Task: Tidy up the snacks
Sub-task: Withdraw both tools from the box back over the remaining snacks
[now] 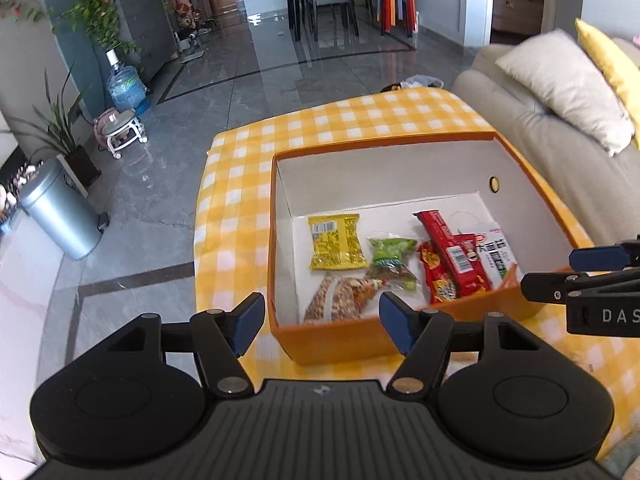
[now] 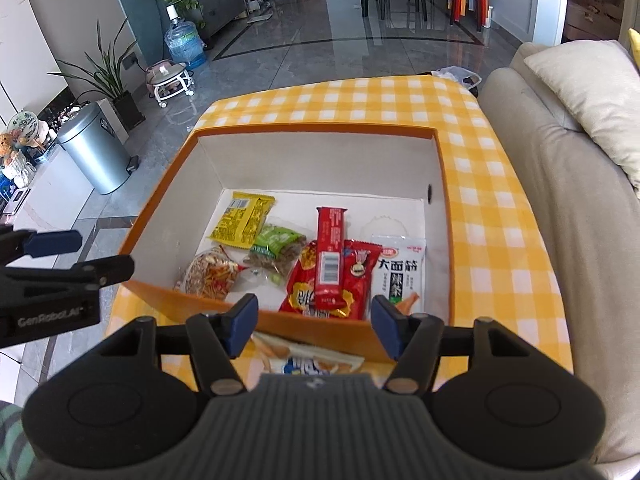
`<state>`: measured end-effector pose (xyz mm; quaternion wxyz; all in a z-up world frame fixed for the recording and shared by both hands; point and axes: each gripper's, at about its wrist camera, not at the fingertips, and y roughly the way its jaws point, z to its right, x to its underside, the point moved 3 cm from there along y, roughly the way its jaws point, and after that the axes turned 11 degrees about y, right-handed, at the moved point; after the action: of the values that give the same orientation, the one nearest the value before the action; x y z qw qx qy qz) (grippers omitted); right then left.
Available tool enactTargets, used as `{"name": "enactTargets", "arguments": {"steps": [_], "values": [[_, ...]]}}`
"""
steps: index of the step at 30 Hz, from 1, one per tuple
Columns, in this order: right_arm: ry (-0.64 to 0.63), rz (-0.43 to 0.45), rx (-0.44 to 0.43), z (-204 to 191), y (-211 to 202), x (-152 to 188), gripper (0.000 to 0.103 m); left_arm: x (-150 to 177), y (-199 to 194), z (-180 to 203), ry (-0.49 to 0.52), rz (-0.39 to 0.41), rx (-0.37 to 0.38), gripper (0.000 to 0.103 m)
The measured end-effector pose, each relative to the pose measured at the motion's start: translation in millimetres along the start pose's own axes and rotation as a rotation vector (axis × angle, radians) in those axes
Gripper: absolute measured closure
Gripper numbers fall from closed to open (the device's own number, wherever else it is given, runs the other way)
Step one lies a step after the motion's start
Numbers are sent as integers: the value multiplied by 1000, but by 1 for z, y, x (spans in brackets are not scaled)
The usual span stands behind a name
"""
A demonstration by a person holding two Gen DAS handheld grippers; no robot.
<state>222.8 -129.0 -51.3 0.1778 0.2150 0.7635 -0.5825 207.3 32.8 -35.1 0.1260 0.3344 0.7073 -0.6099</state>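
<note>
An orange box (image 1: 332,342) (image 2: 320,330) with a white inside stands on a yellow checked table (image 1: 320,128) (image 2: 500,200). Inside lie several snack packs: a yellow pack (image 1: 336,242) (image 2: 244,220), a green pack (image 1: 390,254) (image 2: 278,244), a clear mixed-snack pack (image 1: 340,298) (image 2: 210,272), red packs (image 1: 452,252) (image 2: 331,254) and a white pack (image 1: 494,254) (image 2: 400,268). Another snack pack (image 2: 308,362) lies on the table outside the box, under my right gripper (image 2: 314,322). My left gripper (image 1: 322,322) is open and empty over the box's near wall. My right gripper is open and empty.
A beige sofa (image 1: 540,120) (image 2: 560,160) with cushions runs along the table's right side. A metal bin (image 1: 60,216) (image 2: 94,148), plants and a water bottle (image 1: 126,88) stand on the tiled floor at left. A dining table with chairs is far back.
</note>
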Motion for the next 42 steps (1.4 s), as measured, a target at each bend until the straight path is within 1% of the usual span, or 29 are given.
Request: {"name": "enactTargets", "arguments": {"steps": [4, 10, 16, 21, 28, 31, 33, 35, 37, 40, 42], "values": [[18, 7, 4, 5, -11, 15, 41, 16, -8, 5, -45, 18, 23, 25], [52, -24, 33, 17, -16, 45, 41, 48, -5, 18, -108, -21, 85, 25], [64, -48, 55, 27, -19, 78, 41, 75, -8, 32, -141, -39, 131, 25], [84, -48, 70, 37, -20, 102, 41, 91, -9, 49, -132, -56, 149, 25], [82, -5, 92, 50, -15, 125, 41, 104, -5, 68, -124, -84, 189, 25], [123, -48, 101, 63, -4, 133, 41, 107, -2, 73, -137, -100, 215, 25], [155, -71, 115, 71, 3, 137, 44, 109, 0, 75, -138, -111, 235, 25], [173, -92, 115, 77, 9, 141, 45, 112, 4, 77, -135, -120, 239, 25], [167, -101, 112, 79, 12, 143, 45, 114, 7, 76, -153, -131, 241, 25], [143, -102, 108, 78, 13, 143, 45, 116, 11, 68, -210, -132, 239, 25], [147, -96, 94, 78, 12, 142, 48, 114, 13, 64, -218, -133, 238, 25]]}}
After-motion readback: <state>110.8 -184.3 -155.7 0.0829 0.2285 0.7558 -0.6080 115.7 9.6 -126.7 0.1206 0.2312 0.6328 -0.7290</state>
